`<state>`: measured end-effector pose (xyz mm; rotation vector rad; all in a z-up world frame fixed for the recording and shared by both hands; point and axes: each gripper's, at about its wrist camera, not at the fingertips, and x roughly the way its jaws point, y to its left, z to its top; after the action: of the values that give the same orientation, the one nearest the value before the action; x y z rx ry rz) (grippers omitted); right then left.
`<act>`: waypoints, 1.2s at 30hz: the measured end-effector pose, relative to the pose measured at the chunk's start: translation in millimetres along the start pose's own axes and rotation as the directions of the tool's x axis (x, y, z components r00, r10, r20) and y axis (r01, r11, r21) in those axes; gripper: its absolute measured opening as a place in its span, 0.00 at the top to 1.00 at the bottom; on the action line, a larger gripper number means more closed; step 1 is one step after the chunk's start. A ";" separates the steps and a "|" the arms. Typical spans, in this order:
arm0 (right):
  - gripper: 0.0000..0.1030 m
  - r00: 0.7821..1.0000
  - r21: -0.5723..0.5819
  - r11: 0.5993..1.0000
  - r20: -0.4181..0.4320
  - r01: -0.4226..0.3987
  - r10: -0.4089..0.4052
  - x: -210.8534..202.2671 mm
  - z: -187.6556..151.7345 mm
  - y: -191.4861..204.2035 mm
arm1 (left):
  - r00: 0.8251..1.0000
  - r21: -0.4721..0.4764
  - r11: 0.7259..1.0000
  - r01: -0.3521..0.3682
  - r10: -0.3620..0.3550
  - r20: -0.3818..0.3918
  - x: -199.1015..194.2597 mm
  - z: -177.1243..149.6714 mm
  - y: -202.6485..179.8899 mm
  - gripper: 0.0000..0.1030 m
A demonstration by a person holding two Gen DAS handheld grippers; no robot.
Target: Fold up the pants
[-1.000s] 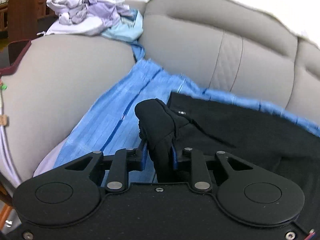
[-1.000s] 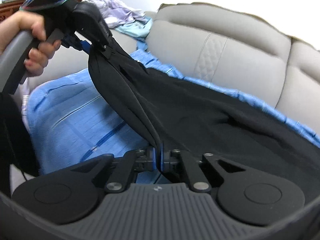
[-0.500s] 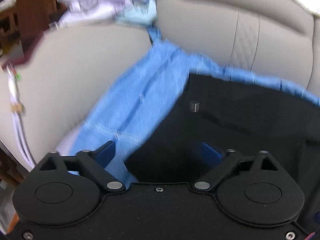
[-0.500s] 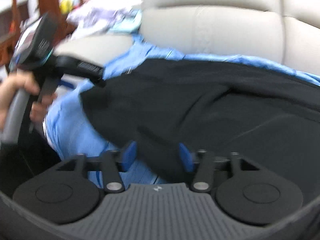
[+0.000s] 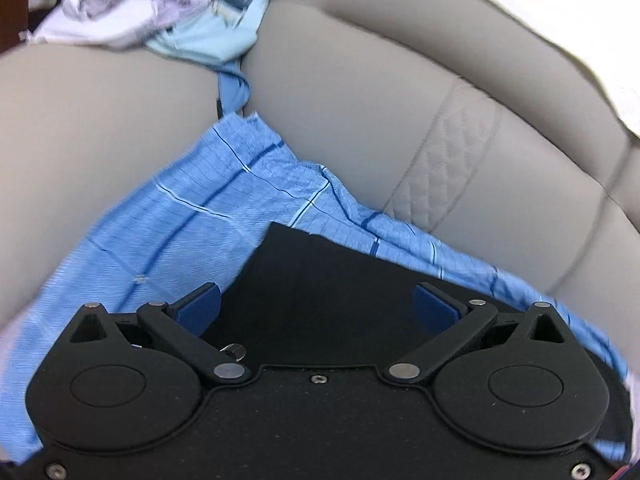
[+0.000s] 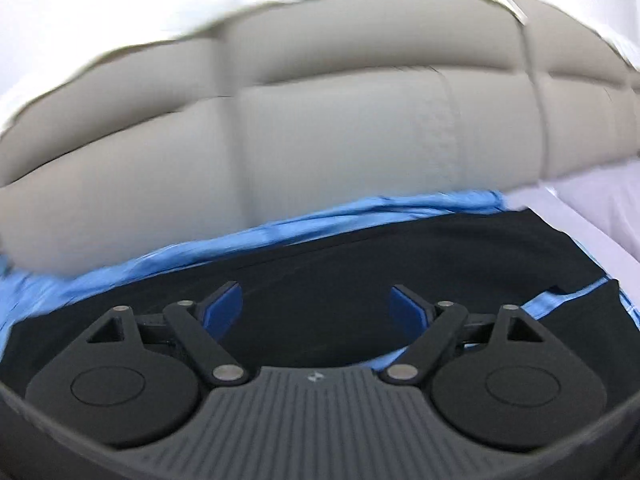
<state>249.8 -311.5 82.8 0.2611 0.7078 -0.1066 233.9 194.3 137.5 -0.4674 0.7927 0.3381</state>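
The black pants [image 5: 320, 280] lie flat on a blue striped cloth [image 5: 200, 220] spread over the sofa seat. My left gripper [image 5: 318, 306] is open and empty, just above the pants' near left corner. In the right wrist view the pants [image 6: 380, 256] stretch across the blue cloth [image 6: 280, 228], with a folded layer showing. My right gripper [image 6: 318, 306] is open and empty, just above the pants. A metal button [image 5: 234, 350] shows near my left gripper's left finger.
The grey sofa backrest [image 5: 400, 100] rises behind the cloth. A heap of white, lilac and light blue clothes [image 5: 140, 4] lies on the sofa armrest at the far left. A white sheet [image 6: 592, 208] lies at the right end of the seat.
Both grippers were shut on the pants and held them up. They have opened and let go, and the pants now lie flat on the blue cloth. Both views have swung towards the backrest.
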 end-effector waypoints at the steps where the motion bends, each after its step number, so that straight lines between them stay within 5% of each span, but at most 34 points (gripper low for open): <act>1: 0.13 0.999 0.034 0.999 -0.028 0.024 -0.023 15.0 11.1 -15.6 | 1.000 -0.022 1.000 -0.009 0.008 -0.022 16.1 5.6 -4.2 0.00; 9: 0.13 0.953 0.191 0.942 -0.183 0.276 -0.242 126.6 51.8 -105.7 | 0.983 -0.051 0.985 -0.168 0.164 -0.078 116.2 12.4 -22.4 0.00; 13: 0.13 0.930 0.216 0.918 -0.235 0.333 -0.282 178.8 61.5 -134.5 | 0.972 -0.032 0.975 -0.221 0.217 -0.092 152.2 12.0 -29.4 0.00; 21: 0.03 0.901 0.186 0.895 -0.246 0.405 -0.357 251.7 77.0 -132.4 | 0.947 0.031 0.949 -0.313 0.314 -0.071 185.8 8.3 -42.5 0.00; 26: 0.03 0.859 0.144 0.866 -0.283 0.479 -0.428 285.2 75.0 -126.6 | 0.927 0.061 0.928 -0.367 0.371 -0.061 194.5 5.5 -50.8 0.00; 29: 0.32 0.847 0.104 0.855 -0.240 0.508 -0.474 282.9 69.9 -121.7 | 0.922 0.069 0.924 -0.377 0.381 -0.064 196.9 5.8 -52.2 0.00; 31: 0.90 0.837 0.073 0.845 -0.209 0.529 -0.506 276.1 70.3 -121.2 | 0.926 0.054 0.928 -0.368 0.372 -0.072 196.4 7.9 -50.3 0.00; 36: 0.96 0.882 0.193 0.865 -0.196 0.463 -0.428 245.7 73.2 -144.7 | 0.936 -0.003 0.940 -0.341 0.339 -0.095 194.2 14.1 -43.5 0.00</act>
<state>454.8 -472.8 -53.7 0.3298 0.8964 -0.6258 389.9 187.2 13.4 -0.3645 0.9647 0.6503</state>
